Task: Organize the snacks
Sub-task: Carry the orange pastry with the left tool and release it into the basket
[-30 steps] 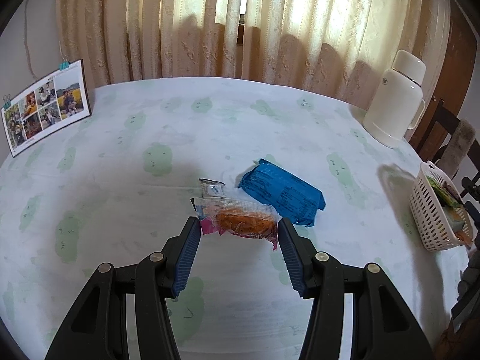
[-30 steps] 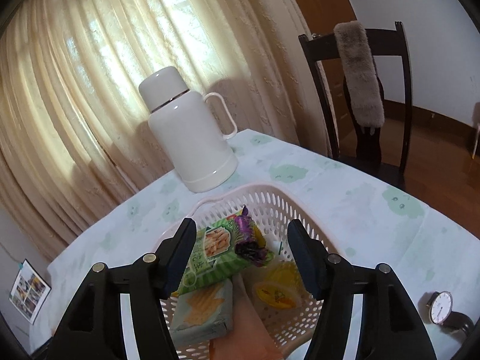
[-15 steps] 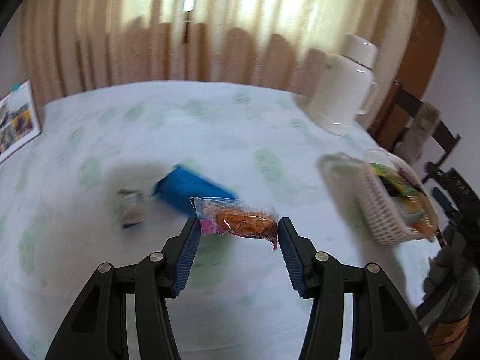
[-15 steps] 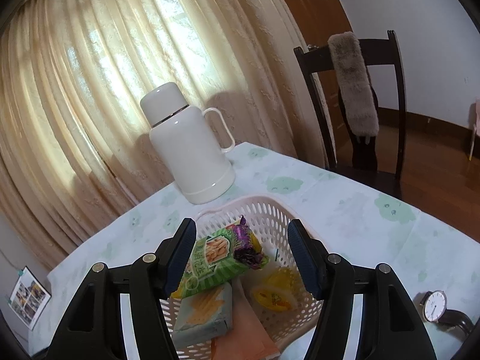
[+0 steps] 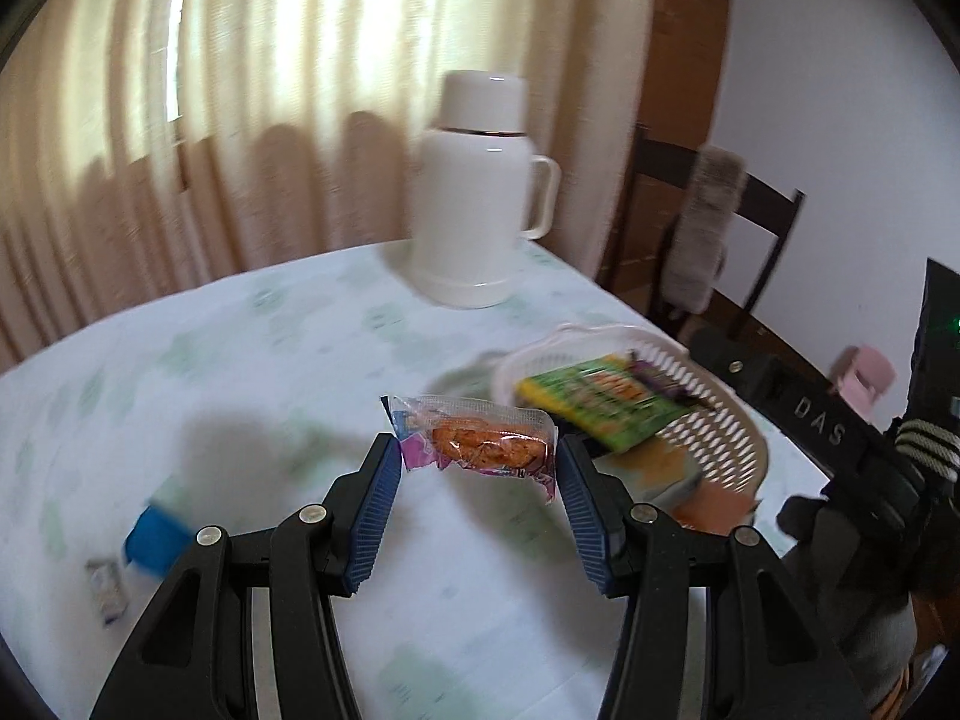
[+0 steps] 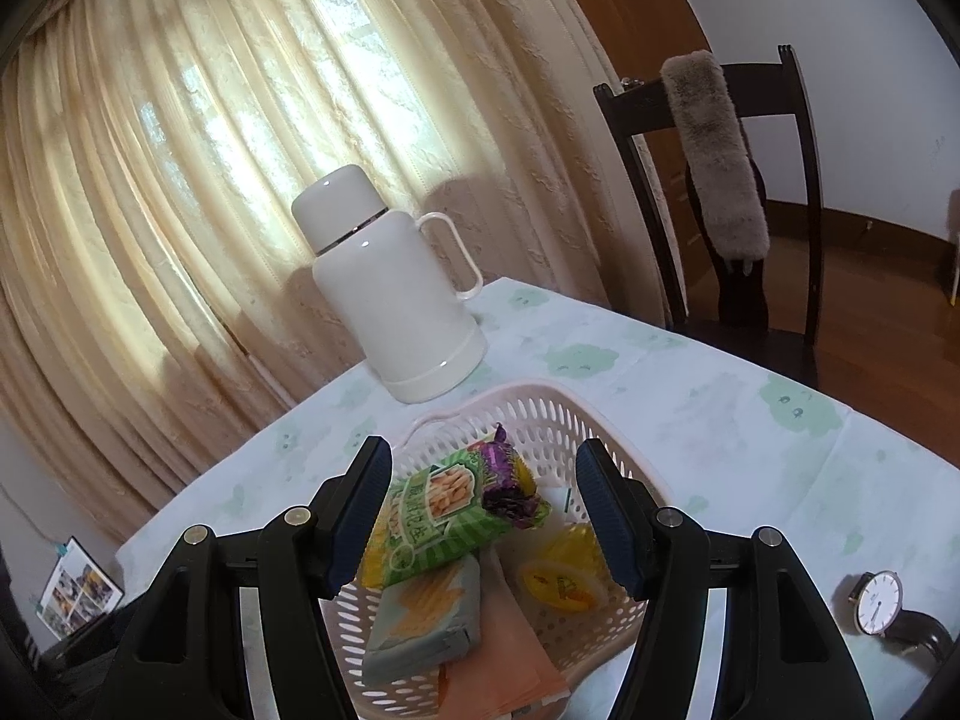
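My left gripper (image 5: 477, 462) is shut on a clear-wrapped orange snack (image 5: 480, 444), gripped by its two ends and held above the tablecloth, just left of the white basket (image 5: 714, 432). Over that basket (image 6: 540, 396) my right gripper (image 6: 483, 456) stands open. A green snack packet (image 6: 444, 504) lies tilted between its jaws on top of the other snacks, with a gap to the right pad. The same green packet (image 5: 600, 402) shows in the left wrist view, with the right gripper's black body (image 5: 828, 432) behind the basket.
A white thermos (image 6: 396, 288) stands behind the basket. The basket also holds a grey-green packet (image 6: 426, 618), yellow jelly cups (image 6: 564, 582) and an orange packet (image 6: 510, 660). A blue packet (image 5: 156, 537) and a small wrapped sweet (image 5: 108, 591) lie at left. A wristwatch (image 6: 879, 603) and a chair (image 6: 750, 210) are at right.
My left gripper has swung right with the orange snack, from above the blue packet to beside the basket. The right gripper has stayed over the basket.
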Action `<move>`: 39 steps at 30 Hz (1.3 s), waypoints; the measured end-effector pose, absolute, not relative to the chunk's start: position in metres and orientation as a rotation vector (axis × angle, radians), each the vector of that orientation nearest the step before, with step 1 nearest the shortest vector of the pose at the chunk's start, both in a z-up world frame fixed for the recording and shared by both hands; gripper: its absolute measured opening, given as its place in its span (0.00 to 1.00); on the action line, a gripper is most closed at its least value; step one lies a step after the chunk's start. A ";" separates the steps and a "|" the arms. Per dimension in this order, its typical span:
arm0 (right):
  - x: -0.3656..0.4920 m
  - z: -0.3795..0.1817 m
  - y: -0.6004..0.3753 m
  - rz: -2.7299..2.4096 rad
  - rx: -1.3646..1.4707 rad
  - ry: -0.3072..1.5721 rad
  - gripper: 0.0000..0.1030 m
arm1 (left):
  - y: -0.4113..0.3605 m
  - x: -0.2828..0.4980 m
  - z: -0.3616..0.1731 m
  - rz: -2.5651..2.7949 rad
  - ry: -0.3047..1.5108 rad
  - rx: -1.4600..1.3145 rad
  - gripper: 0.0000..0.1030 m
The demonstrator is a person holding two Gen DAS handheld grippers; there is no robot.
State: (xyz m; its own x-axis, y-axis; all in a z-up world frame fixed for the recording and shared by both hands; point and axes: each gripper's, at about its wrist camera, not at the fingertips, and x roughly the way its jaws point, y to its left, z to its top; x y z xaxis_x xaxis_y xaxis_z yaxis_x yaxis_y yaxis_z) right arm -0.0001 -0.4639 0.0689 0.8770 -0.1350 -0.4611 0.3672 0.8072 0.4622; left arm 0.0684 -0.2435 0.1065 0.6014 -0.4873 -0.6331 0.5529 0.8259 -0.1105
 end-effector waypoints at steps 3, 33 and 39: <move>-0.001 0.070 -0.463 -0.267 0.579 0.424 0.63 | -0.262 0.072 0.102 -0.642 0.698 0.126 0.49; -0.001 0.070 -0.457 -0.286 0.552 0.423 0.63 | -0.229 0.087 0.082 -0.539 0.772 0.034 0.66; -0.003 0.076 -0.440 -0.239 0.481 0.381 0.63 | -0.214 0.083 0.082 -0.496 0.763 0.029 0.66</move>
State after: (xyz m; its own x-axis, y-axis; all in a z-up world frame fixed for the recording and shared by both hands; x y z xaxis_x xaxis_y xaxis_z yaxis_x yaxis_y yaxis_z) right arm -0.0027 -0.4401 0.0758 0.9025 -0.1336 -0.4093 0.3104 0.8607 0.4035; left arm 0.0825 -0.2142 0.0823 0.6135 -0.4199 -0.6689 0.4409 0.8848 -0.1510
